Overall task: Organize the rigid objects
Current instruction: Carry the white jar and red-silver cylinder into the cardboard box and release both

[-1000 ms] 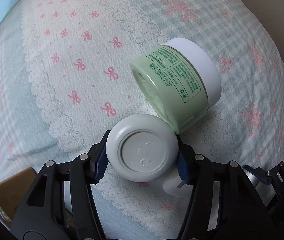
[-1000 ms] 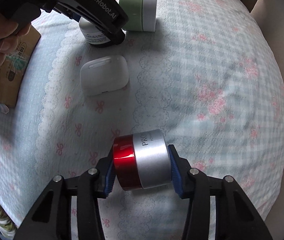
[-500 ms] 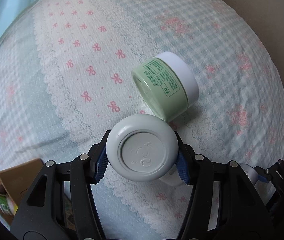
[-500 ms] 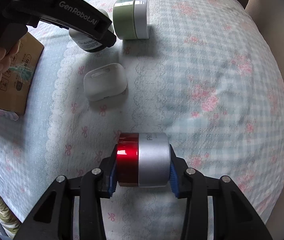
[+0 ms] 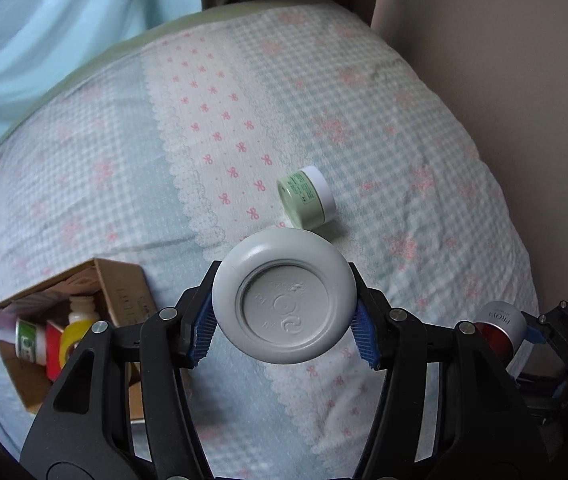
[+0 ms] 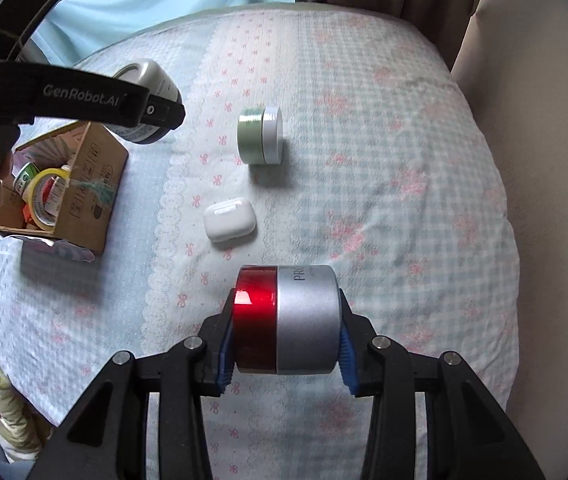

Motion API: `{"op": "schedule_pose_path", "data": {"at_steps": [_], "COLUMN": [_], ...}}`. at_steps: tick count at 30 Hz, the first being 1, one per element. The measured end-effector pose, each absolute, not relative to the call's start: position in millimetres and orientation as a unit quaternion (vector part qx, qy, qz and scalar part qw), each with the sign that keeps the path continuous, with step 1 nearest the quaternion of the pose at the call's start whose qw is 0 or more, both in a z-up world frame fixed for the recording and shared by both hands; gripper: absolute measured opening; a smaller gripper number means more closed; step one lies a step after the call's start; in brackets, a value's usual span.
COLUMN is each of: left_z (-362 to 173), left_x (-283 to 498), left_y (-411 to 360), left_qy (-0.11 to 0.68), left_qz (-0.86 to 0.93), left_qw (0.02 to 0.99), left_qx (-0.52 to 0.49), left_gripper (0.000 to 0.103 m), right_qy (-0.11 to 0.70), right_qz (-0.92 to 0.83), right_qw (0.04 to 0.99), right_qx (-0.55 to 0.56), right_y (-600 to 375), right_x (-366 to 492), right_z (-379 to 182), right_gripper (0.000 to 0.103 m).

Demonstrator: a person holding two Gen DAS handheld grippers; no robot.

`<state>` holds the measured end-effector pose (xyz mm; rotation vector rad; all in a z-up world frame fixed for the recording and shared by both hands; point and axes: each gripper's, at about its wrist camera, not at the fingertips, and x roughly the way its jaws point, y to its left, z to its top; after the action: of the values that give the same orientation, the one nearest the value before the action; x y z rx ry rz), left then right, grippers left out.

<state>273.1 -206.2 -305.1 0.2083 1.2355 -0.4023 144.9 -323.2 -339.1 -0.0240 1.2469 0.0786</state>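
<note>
We're above a bed w/ gingham quilt (image 6: 384, 160), curtains behind. Our left gripper (image 5: 284, 330) clamps a grey bottle (image 5: 284, 296); right gripper (image 6: 284, 350) pinches a red-silver jar (image 6: 284, 320), both off the quilt.

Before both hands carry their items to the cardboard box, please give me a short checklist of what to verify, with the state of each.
1. Left gripper holds the white bottle, jaws pressing both sides: ok.
2. Right gripper holds the red and silver jar, jaws shut on its ends: ok.
3. Cardboard box is open on top: ok.
4. Free room inside the box beside the yellow tape roll: cannot tell.
5. Green jar and white earbud case lie on the bed, waiting: ok.
</note>
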Motion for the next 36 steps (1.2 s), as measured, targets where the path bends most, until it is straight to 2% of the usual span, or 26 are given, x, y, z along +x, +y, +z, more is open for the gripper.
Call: {"op": "schedule_pose_path", "data": {"at_steps": [9,18,27,36], "left_z": [-214.1,-166.8,-165.1,-207.0], "left_x": [228.2,190.3,188.6,212.2], "left_y": [-151.1,-35.4,108.4,198.9], "left_qy": [0.530,0.509,0.514,0.543], "left_qz": [-0.153,-0.102,-0.082,-0.107], "left_qw": [0.833,0.854,0.853,0.832], "left_qx": [0.037,-0.019,-0.042,-0.019], "left_gripper": [0.054,0.054,0.054,0.054], "right_qy": [0.539,0.512,0.514,0.542], "right_qz": [0.076,0.124,0.150,0.117], "right_qw": [0.837,0.848,0.844,0.831], "right_qx": [-0.051,-0.061,-0.027,0.049], "right_y": [-301.9,-240.1,-135.0,-45.0], "right_x": [140.2,151.1,166.5,200.5], "right_z": [-248.5,-195.3,-181.8,-218.5], "right_gripper": [0.039,0.039,0.039,0.039]}}
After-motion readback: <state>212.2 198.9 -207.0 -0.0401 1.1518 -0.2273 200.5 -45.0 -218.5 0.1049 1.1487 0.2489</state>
